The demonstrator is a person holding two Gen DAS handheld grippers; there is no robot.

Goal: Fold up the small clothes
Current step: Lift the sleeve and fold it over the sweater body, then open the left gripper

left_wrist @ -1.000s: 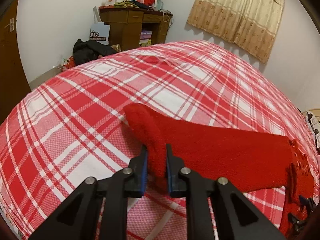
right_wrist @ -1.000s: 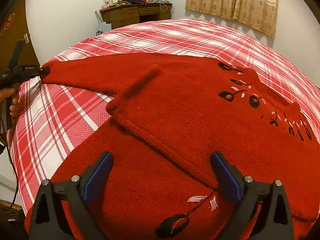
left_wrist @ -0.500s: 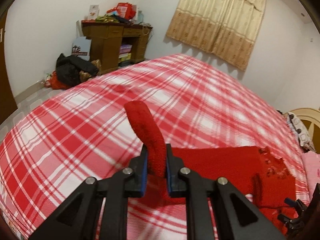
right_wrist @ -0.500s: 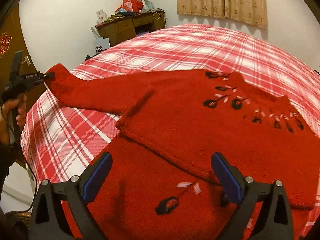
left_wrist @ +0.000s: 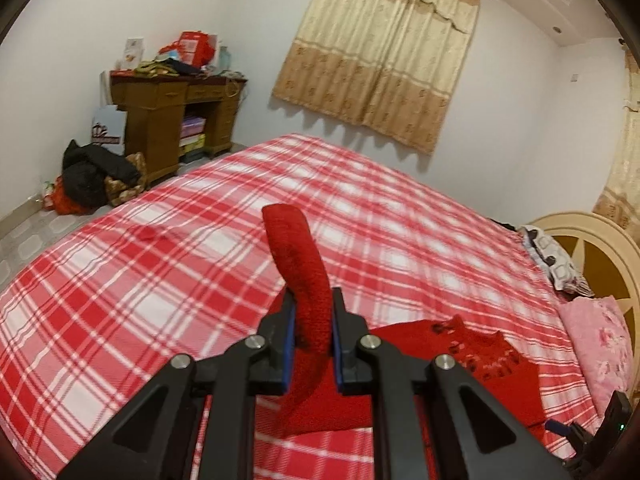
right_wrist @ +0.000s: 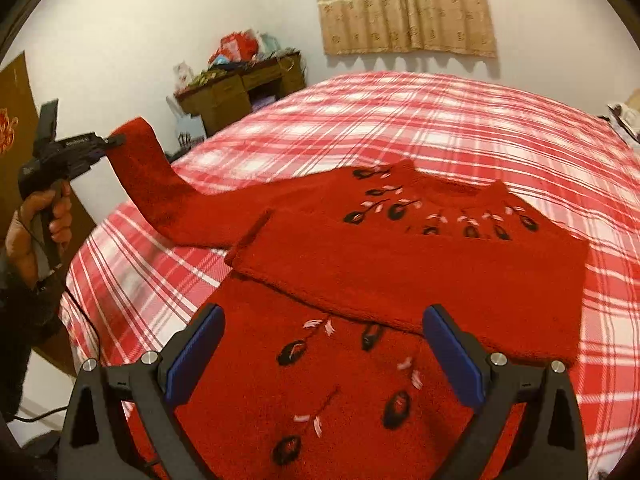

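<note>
A red knitted sweater point(right_wrist: 400, 264) with dark flower embroidery lies on the red-and-white checked bed point(right_wrist: 440, 128); one sleeve is folded across its chest. My left gripper point(left_wrist: 313, 320) is shut on the cuff of the other sleeve point(left_wrist: 298, 256) and holds it raised above the bed; it also shows at the left of the right wrist view point(right_wrist: 114, 140), with the sleeve point(right_wrist: 160, 192) stretched up from the sweater. My right gripper point(right_wrist: 320, 352) is open and empty, hovering over the sweater's lower body.
A wooden desk point(left_wrist: 172, 120) with clutter on top stands by the far wall, with dark bags point(left_wrist: 92, 176) on the floor beside it. A curtain point(left_wrist: 380, 56) hangs behind the bed. A pink pillow point(left_wrist: 600, 340) and a cream headboard point(left_wrist: 600, 248) lie at the right.
My left gripper has lifted the sleeve cuff up off the bed. The right gripper has drawn back and higher over the sweater, still open.
</note>
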